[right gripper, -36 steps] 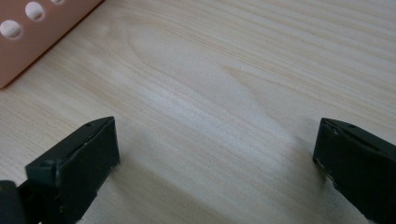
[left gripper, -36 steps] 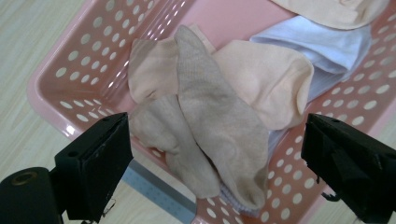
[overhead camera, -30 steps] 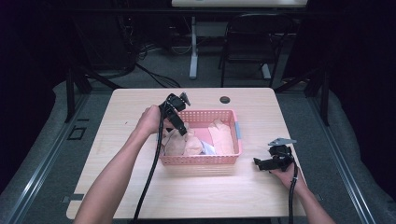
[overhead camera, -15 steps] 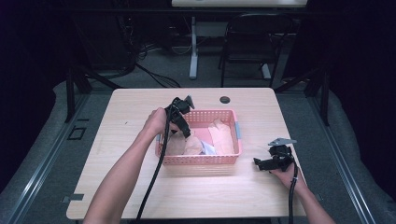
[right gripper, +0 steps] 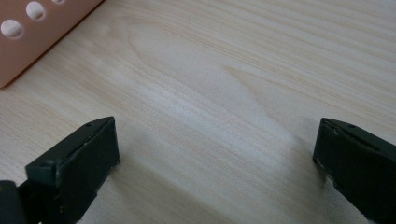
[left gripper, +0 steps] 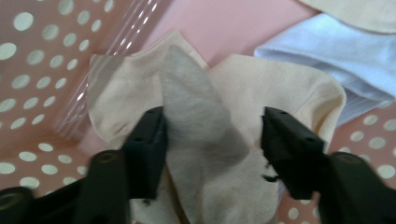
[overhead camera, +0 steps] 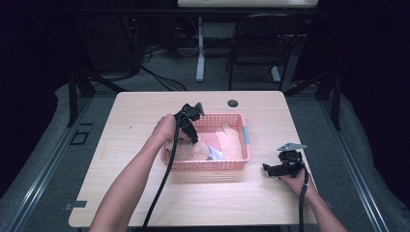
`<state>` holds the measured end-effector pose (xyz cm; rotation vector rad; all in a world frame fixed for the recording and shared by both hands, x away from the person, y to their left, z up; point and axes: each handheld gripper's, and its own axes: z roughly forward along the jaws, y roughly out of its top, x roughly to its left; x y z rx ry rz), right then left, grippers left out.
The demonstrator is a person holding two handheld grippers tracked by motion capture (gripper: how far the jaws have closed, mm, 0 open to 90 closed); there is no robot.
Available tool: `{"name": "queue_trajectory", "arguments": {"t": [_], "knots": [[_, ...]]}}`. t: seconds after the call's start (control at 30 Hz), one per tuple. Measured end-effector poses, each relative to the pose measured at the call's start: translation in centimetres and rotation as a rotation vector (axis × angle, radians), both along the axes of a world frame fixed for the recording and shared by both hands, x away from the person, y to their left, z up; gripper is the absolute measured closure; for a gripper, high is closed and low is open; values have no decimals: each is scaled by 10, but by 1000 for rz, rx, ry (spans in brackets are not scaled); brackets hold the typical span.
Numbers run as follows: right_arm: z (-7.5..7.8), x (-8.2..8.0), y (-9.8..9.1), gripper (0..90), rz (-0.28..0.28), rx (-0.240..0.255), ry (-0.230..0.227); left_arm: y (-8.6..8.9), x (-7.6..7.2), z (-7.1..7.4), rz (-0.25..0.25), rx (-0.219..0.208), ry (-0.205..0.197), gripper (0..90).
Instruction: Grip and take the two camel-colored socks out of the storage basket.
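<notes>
From above, the left claw [overhead camera: 193, 137] dips into the pink basket [overhead camera: 245, 140] on the desk [overhead camera: 145, 193]. The left gripper view shows its jaws, just closing, half-narrowed around a cream sock [left gripper: 219, 154] lying inside, one pad touching it. The right claw [overhead camera: 275, 169] rests wide apart over bare desk, holding nothing.

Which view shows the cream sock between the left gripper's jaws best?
The left gripper view: the cream sock lies close up between the closing jaws. The high view shows it small in the basket; the right gripper view shows table.

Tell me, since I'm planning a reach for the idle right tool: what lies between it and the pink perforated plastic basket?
Bare light wooden tabletop. In the right gripper view, nothing sits between the right tool and the basket corner.
</notes>
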<state>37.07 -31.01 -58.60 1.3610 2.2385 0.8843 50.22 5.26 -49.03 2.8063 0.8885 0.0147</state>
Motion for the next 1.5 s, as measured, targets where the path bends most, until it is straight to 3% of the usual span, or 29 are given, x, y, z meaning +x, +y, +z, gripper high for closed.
{"name": "queue_trajectory", "arguments": {"t": [0.2, 0.43, 0.8, 1.5], "knots": [[0, 0, 0, 0, -1, 1, -1, -2, -5, -4, -22, 36, 19, 671], [0, 0, 0, 0, 0, 1, -1, 2, -9, 3, -22, 36, 47, 818], [0, 0, 0, 0, 1, 0, -1, 11, -17, 23, -64, 82, 88, 829], [0, 0, 0, 0, -1, -4, 1, 20, -29, 103, -95, 83, -3, 829]]}}
